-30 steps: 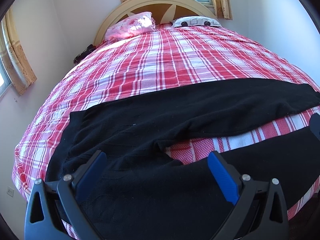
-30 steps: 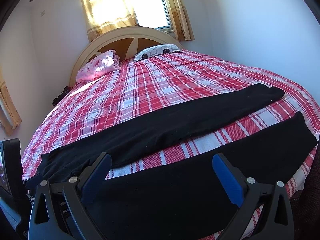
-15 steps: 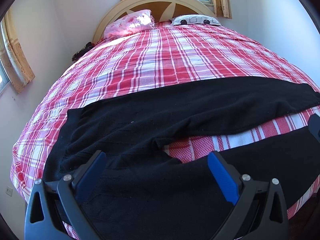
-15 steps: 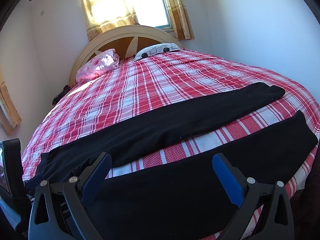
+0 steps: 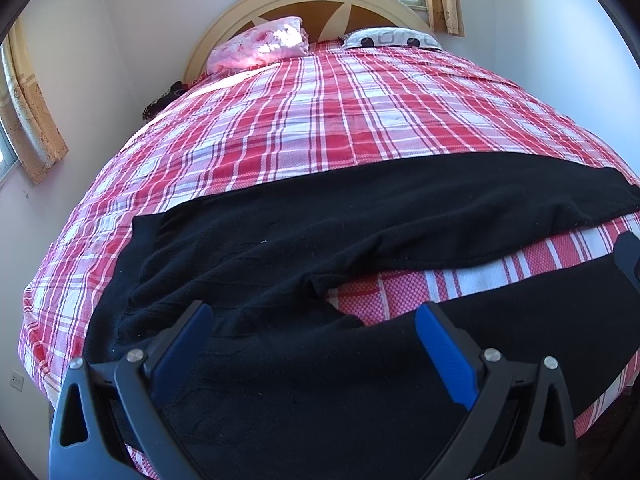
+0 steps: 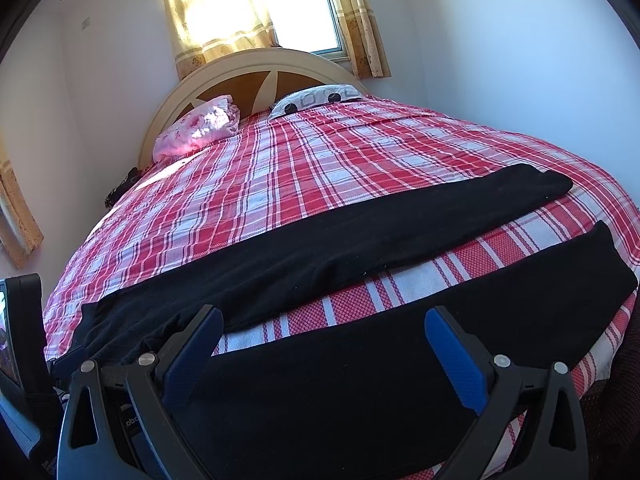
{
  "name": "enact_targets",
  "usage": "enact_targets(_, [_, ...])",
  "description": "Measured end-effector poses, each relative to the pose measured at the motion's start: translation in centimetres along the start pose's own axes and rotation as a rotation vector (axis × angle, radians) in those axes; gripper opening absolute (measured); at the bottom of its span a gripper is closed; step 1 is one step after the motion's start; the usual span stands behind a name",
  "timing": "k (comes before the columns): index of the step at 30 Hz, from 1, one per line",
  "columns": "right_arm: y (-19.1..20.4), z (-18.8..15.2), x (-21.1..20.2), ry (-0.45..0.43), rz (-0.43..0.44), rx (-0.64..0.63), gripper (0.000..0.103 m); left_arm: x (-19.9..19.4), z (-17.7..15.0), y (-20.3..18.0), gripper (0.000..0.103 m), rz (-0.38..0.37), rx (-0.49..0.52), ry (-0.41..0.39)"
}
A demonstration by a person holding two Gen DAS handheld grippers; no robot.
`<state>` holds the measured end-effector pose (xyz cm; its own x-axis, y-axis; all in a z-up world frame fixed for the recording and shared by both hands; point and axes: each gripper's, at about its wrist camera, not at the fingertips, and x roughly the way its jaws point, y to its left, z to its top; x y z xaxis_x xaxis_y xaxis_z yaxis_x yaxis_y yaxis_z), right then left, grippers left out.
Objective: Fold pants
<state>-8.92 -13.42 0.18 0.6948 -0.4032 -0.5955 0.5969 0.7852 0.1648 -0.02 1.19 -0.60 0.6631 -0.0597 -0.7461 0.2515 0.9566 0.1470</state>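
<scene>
2 trouser legs of the black pants lie spread flat on the plaid bedspread, splayed in a V with a strip of bedspread showing between them. The long axis runs side to side across the foot of the bed, at right angles to the line of both grippers' fingers.

The left gripper hovers above the waist and crotch end, jaws wide apart and empty. The right gripper hovers above the near leg, roughly mid-length, jaws equally wide and empty. Neither pad appears to touch cloth. Judged from this layout, the left gripper is nearer the waistband and the right gripper nearer the cuffs.

The coming move likely calls for laying 1 leg over the other, so the near leg's edge directly below the jaws is the probable pinch line.

The right wrist view shows both cuffs, far cuff and near cuff, which the left wrist view mostly crops. The left wrist view alone shows the crotch fork and the wrinkles there.
</scene>
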Motion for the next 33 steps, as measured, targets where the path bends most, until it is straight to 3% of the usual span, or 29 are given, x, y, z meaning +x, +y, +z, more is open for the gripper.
enact_targets(16, [0.3,0.4,1.1,0.024,0.007,-0.021,0.102,0.7,0.5,1.4,0.103,-0.014,0.001,0.01])
enact_targets(19, [0.8,1.1,1.7,0.044,0.064,-0.068,0.102,0.9,0.9,3.8,0.103,0.003,-0.019,0.005])
enact_targets(25, [3.9,4.6,5.7,0.132,0.243,-0.246,0.102,3.2,2.3,9.7,0.103,0.12,-0.089,0.028])
enact_targets(29, [8.1,6.8,10.7,0.212,0.341,-0.383,0.101,5.4,3.4,12.5,0.103,0.111,-0.175,0.074])
enact_targets(32, [12.0,7.5,14.6,0.306,0.437,-0.422,0.095,6.2,3.0,13.7,0.103,0.126,-0.209,0.094])
enact_targets(33, [13.4,7.4,15.7,0.332,0.462,-0.437,0.086,6.4,2.7,14.0,0.103,0.124,-0.218,0.102])
